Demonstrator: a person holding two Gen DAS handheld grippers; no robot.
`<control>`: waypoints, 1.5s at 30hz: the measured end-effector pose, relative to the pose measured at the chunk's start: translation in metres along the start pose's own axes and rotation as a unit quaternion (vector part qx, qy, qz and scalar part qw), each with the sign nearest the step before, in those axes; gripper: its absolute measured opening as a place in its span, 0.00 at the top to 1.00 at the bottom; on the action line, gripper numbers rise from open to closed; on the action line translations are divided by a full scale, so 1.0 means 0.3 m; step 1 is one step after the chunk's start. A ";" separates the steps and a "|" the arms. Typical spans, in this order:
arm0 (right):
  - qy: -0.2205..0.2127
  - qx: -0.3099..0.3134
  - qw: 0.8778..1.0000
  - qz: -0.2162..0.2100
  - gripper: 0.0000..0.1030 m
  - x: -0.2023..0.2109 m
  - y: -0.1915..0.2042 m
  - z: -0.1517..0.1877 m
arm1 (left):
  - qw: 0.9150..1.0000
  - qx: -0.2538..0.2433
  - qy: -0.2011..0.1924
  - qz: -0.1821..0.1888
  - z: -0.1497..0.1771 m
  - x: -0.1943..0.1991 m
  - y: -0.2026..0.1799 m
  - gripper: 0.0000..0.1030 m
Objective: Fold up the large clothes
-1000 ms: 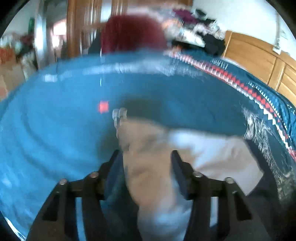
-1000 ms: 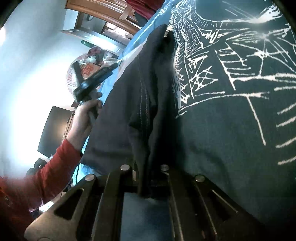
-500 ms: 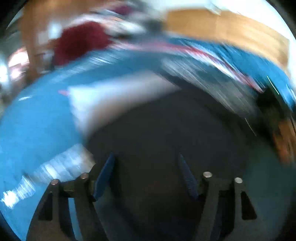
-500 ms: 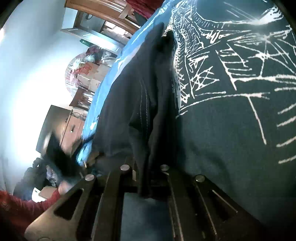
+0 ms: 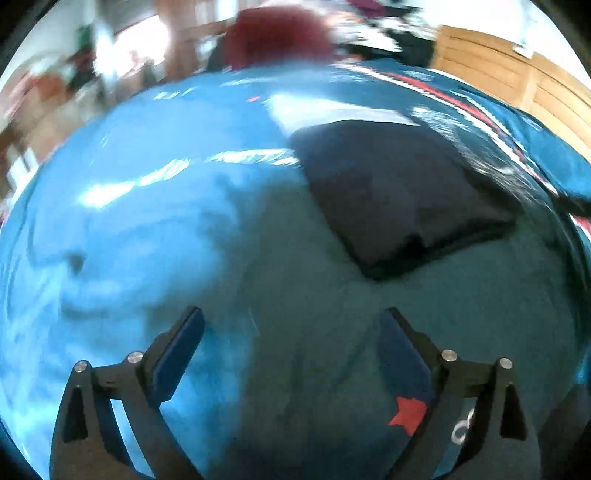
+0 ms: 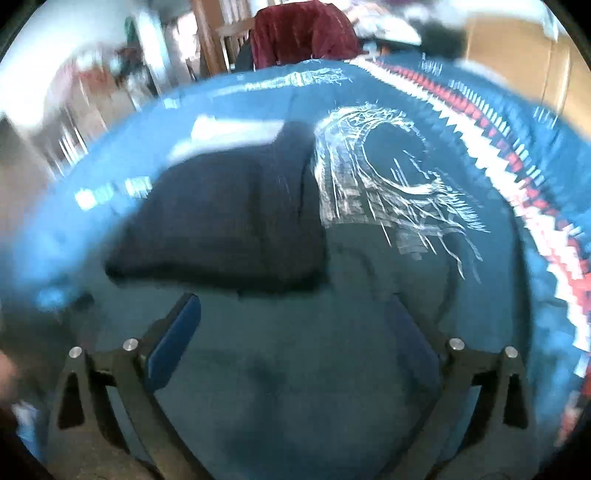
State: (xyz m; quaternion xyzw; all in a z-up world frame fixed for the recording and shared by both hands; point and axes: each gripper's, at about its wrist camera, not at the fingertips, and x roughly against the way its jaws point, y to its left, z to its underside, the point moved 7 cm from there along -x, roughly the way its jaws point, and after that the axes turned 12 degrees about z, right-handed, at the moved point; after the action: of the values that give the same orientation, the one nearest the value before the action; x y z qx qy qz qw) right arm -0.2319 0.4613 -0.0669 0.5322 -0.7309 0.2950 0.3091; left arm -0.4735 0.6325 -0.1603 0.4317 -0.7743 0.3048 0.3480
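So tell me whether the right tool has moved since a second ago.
Yes. The right tool let go of the dark garment and pulled back, rolling upright; the white print on the bedspread, once close alongside, now lies farther ahead.

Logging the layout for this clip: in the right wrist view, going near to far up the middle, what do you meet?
Right hand-held gripper, open and empty → bare teal bedspread → folded dark garment → white strip behind it → dark red cloth over a chair.
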 end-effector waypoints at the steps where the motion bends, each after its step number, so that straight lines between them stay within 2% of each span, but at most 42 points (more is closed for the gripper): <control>1: 0.008 0.011 1.000 0.015 0.03 -0.013 0.020 0.036 | 1.000 0.010 0.013 0.002 0.012 -0.030 -0.011 0.04; 2: 0.021 0.014 1.000 0.017 0.03 -0.032 0.036 0.081 | 0.999 0.016 0.028 -0.001 0.036 -0.065 -0.014 0.00; 4: 0.045 0.018 0.999 0.024 0.04 -0.077 0.051 0.165 | 0.999 0.009 0.026 -0.023 0.056 -0.077 -0.024 0.00; 6: 0.056 0.026 0.997 0.044 0.03 -0.108 0.043 0.222 | 0.999 0.022 0.027 -0.021 0.058 -0.069 -0.019 0.00; 8: 0.059 0.006 0.997 0.043 0.00 -0.119 0.023 0.257 | 0.999 0.028 0.032 -0.025 0.062 -0.070 -0.021 0.00; 11: 0.070 -0.017 0.997 0.032 0.00 -0.128 -0.001 0.258 | 0.999 0.018 0.029 -0.043 0.055 -0.094 -0.037 0.00; 15: 0.074 -0.017 0.997 0.025 0.00 -0.155 0.001 0.247 | 0.998 0.041 0.003 -0.040 0.031 -0.103 -0.013 0.00; 20: 0.068 -0.019 0.997 0.018 0.00 -0.165 0.004 0.232 | 0.999 0.025 -0.016 -0.045 0.032 -0.118 -0.015 0.00; 45: 0.065 -0.036 0.997 0.011 0.00 -0.152 0.025 0.250 | 0.998 0.014 -0.028 -0.055 0.028 -0.134 -0.025 0.00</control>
State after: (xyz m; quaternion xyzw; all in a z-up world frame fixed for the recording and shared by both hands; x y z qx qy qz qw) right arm -0.2385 0.4333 -0.1503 0.4925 -0.7254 0.3055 0.3714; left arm -0.4537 0.6410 -0.1960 0.4870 -0.7543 0.2836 0.3368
